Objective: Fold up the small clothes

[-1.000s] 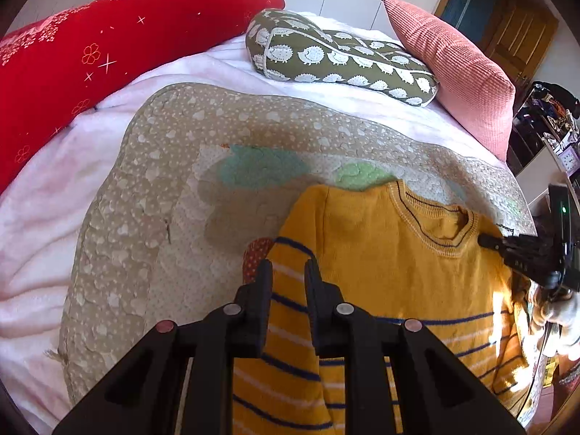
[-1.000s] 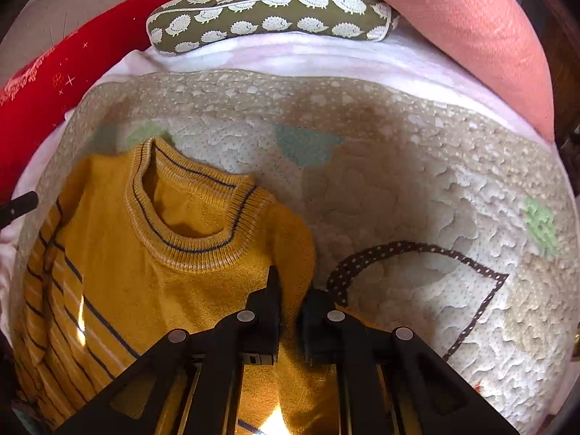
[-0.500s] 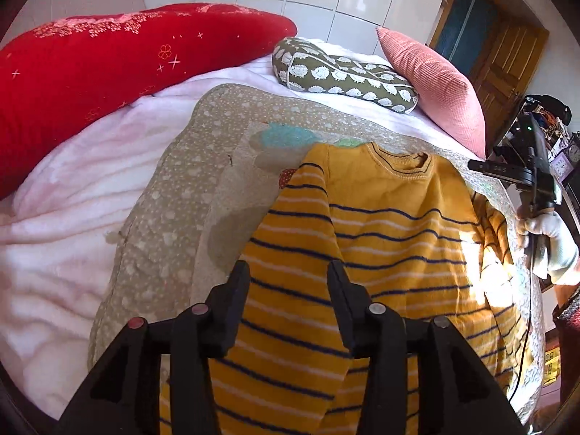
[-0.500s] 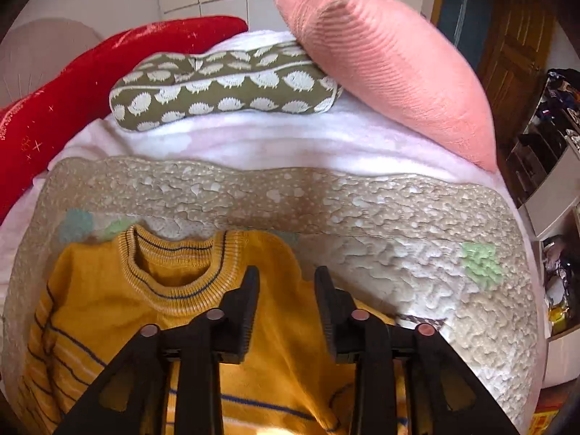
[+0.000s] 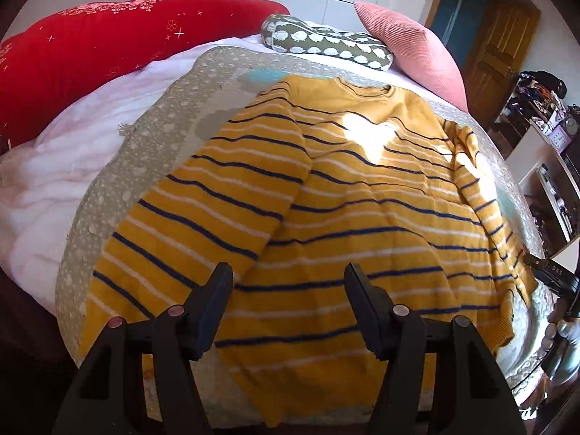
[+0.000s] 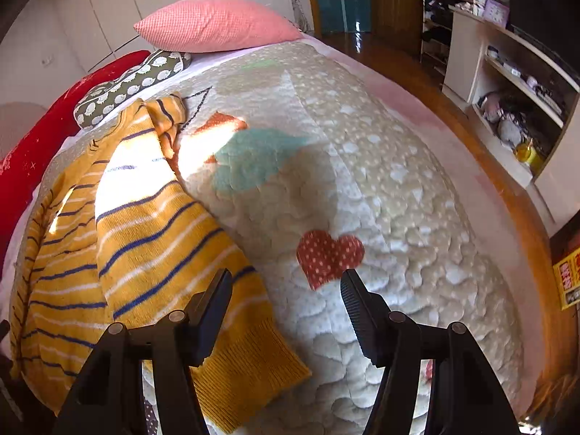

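Mustard sweater (image 5: 362,195) navy-and-white striped, red bolster (image 5: 108,58), pink pillow (image 6: 217,23)

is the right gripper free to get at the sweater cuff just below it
Probably yes: the right gripper is opening and empty, and the ribbed cuff of the sweater lies uncovered on the quilt beside its left finger.

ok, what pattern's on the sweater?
Mustard yellow sweater with thin navy and white stripes; clearest in the left wrist view.

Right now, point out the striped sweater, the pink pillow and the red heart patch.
striped sweater (image 5: 362,217), left wrist view, chest.
pink pillow (image 6: 217,23), right wrist view, middle.
red heart patch (image 6: 328,255), right wrist view, centre.
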The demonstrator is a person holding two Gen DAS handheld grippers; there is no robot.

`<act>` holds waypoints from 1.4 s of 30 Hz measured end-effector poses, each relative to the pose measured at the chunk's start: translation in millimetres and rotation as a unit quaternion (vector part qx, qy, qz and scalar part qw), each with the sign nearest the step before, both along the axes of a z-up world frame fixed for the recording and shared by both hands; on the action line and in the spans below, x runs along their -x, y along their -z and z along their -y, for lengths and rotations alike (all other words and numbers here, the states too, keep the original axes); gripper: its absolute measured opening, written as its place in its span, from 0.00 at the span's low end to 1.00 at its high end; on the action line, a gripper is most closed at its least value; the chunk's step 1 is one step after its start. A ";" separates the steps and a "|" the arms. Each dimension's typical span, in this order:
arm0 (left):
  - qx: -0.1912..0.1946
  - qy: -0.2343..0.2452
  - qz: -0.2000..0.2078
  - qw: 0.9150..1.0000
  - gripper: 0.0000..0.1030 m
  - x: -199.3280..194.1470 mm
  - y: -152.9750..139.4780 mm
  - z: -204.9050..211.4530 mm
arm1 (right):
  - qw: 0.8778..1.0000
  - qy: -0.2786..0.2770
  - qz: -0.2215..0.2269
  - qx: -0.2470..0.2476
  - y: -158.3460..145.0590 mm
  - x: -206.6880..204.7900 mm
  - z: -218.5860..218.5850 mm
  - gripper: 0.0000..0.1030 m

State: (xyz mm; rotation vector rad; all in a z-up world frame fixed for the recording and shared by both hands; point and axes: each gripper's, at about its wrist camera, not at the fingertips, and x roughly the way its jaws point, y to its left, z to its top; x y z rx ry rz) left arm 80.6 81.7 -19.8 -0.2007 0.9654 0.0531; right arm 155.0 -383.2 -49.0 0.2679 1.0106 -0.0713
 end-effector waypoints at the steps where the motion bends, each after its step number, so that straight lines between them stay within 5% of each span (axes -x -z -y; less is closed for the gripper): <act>1: 0.002 0.007 0.002 1.000 0.61 4.3 -3.0 7.9 | 0.999 0.015 0.001 -0.028 8.9 7.4 5.6 0.64; 3: -0.001 0.020 0.008 1.000 0.61 14.8 -10.7 22.5 | 0.997 0.026 0.028 -0.065 15.6 22.0 3.8 0.55; 4: -0.006 0.028 0.010 1.000 0.61 20.1 -15.0 29.2 | 0.996 0.022 0.040 -0.082 15.5 28.5 -0.2 0.41; 5: -0.014 0.035 0.013 0.999 0.61 25.2 -19.3 35.7 | 0.994 0.018 0.046 -0.101 15.4 33.9 -3.5 0.15; 8: -0.033 0.042 0.024 0.998 0.61 39.8 -33.1 47.8 | 0.988 0.015 0.073 -0.138 7.5 53.2 -5.2 0.13; 13: -0.032 0.036 0.037 0.998 0.64 53.9 -45.1 54.6 | 0.988 0.072 0.112 -0.084 -21.5 101.3 26.9 0.13; 18: -0.023 0.025 0.019 0.999 0.64 47.4 -37.6 52.0 | 0.982 0.164 0.090 -0.013 -22.0 132.8 69.2 0.18; 22: -0.009 0.002 0.017 1.000 0.64 50.4 -37.3 38.6 | 0.978 0.173 0.110 -0.036 -31.4 151.9 71.7 0.29; 27: 0.003 -0.029 0.017 0.999 0.64 58.5 -35.2 15.9 | 0.985 0.041 0.152 -0.071 -54.8 151.9 -6.1 0.44; 30: 0.010 -0.034 0.013 0.999 0.64 62.7 -33.4 6.8 | 0.982 -0.071 0.143 -0.097 -53.6 132.7 -72.5 0.52; 35: 0.013 -0.035 0.022 0.999 0.64 67.2 -37.4 1.1 | 0.981 -0.149 0.105 -0.063 -26.4 107.7 -151.6 0.54; 38: 0.014 -0.039 0.025 0.999 0.64 68.8 -38.7 -3.8 | 0.983 -0.179 0.052 0.007 -0.3 106.4 -177.9 0.20; 42: 0.020 -0.059 0.025 0.998 0.64 69.3 -38.1 -16.9 | 0.982 -0.175 0.030 0.070 12.0 128.6 -170.8 0.17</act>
